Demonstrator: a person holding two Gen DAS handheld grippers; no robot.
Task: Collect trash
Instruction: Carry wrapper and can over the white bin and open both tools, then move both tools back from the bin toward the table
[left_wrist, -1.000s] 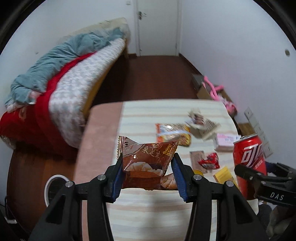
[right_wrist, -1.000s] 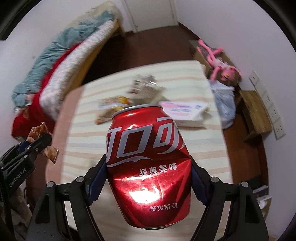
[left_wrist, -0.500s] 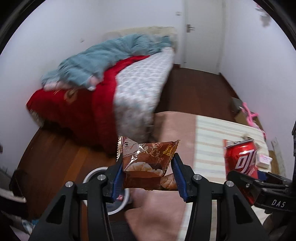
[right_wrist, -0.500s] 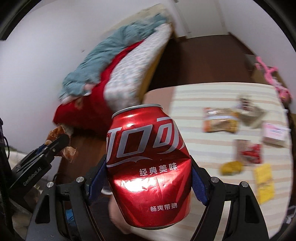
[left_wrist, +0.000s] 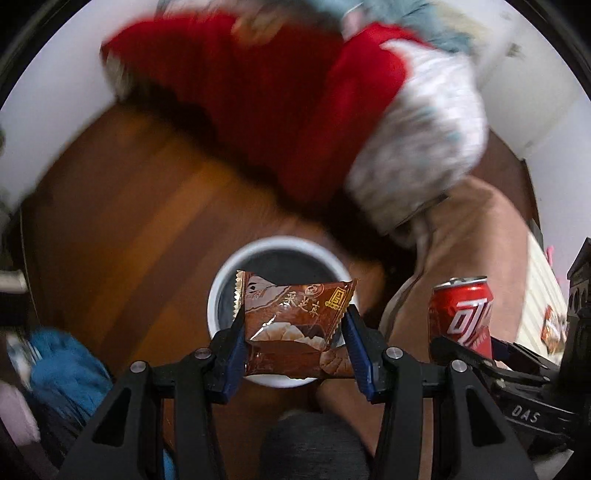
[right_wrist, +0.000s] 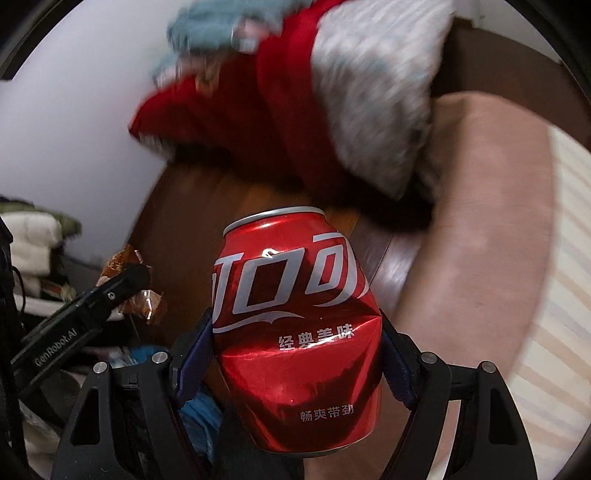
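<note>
My left gripper (left_wrist: 293, 332) is shut on a brown snack wrapper (left_wrist: 291, 325) and holds it right above a round white-rimmed bin (left_wrist: 258, 251) on the wooden floor. My right gripper (right_wrist: 295, 350) is shut on a dented red cola can (right_wrist: 295, 325), held upright in the air. The can also shows at the right of the left wrist view (left_wrist: 461, 314), beside the bin and over the table's edge. The left gripper with the wrapper (right_wrist: 129, 284) shows at the left of the right wrist view.
A bed with red, grey and blue bedding (left_wrist: 314, 110) stands beyond the bin. The table with a pinkish and striped cloth (left_wrist: 480, 258) is to the right, with another wrapper (left_wrist: 552, 328) on it. Blue cloth (left_wrist: 62, 362) and clutter lie at the left on the floor.
Both grippers swung left and down from over the table towards the floor. The bin has come from the lower left to right under the wrapper. Both grips are unchanged.
</note>
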